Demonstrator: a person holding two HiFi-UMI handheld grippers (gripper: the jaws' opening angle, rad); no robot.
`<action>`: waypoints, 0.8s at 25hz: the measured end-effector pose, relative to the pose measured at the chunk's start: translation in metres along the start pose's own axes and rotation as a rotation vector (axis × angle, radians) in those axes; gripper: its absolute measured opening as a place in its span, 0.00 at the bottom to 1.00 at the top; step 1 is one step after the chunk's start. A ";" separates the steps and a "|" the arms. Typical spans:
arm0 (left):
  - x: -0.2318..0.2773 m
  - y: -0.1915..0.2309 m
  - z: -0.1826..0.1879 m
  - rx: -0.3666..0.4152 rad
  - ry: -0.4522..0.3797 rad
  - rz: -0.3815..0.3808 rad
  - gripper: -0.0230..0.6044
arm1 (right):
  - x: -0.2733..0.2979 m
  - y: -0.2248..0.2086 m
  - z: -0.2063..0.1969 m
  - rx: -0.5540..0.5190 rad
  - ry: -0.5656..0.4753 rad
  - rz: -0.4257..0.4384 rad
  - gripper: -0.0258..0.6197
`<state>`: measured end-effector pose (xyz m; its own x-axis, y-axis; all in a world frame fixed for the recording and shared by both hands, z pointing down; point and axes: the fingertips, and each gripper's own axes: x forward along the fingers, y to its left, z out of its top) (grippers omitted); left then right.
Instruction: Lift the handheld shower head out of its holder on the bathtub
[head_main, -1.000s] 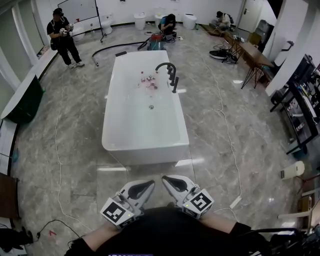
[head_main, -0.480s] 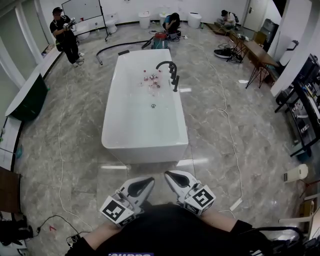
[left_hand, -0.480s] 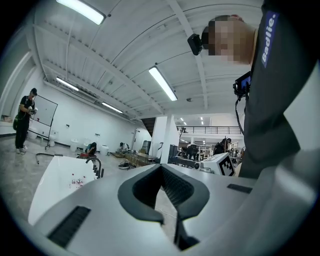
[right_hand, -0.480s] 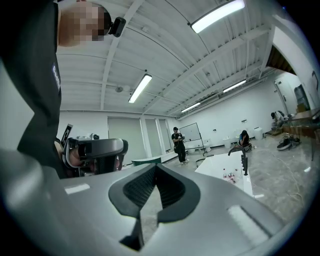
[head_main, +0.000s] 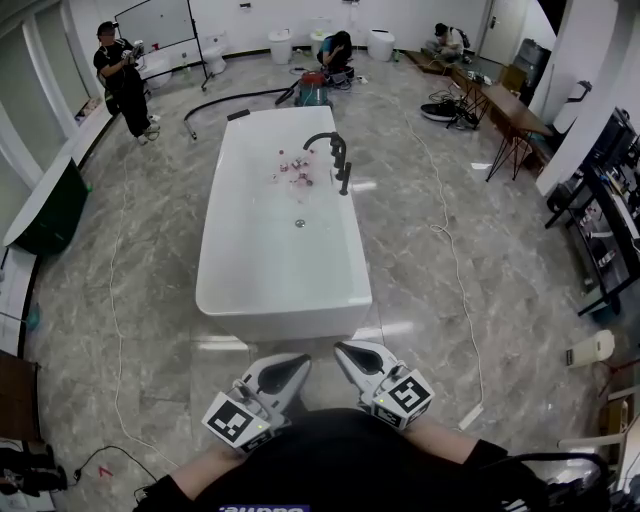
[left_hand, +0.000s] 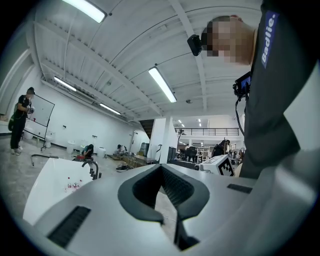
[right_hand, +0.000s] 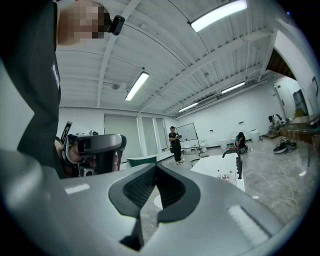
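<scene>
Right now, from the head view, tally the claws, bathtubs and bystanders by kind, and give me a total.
Claws: 2, left claw, right claw
Bathtub: 1
Bystanders: 3, standing, crouching, seated
Total: 6

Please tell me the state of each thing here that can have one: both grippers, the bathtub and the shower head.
Left gripper: shut, nothing between its jaws.
Right gripper: shut, nothing between its jaws.
Bathtub: a few small items inside near the tap end; water cannot be told.
Handheld shower head: upright at the tub's rim, not yet lifted.
</scene>
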<state>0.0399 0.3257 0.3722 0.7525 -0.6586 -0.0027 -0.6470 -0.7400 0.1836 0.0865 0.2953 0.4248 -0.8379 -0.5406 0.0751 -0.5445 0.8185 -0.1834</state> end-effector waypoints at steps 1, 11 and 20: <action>0.004 0.010 0.002 0.000 -0.003 -0.008 0.04 | 0.008 -0.006 0.002 -0.007 0.008 -0.012 0.04; 0.051 0.163 0.022 -0.019 -0.007 -0.077 0.04 | 0.141 -0.079 0.016 -0.012 0.010 -0.033 0.04; 0.072 0.297 0.045 -0.043 0.002 -0.142 0.04 | 0.264 -0.128 0.032 0.009 0.038 -0.084 0.04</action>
<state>-0.1033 0.0520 0.3819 0.8361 -0.5477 -0.0296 -0.5285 -0.8189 0.2237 -0.0633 0.0414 0.4363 -0.7900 -0.5996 0.1281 -0.6130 0.7684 -0.1839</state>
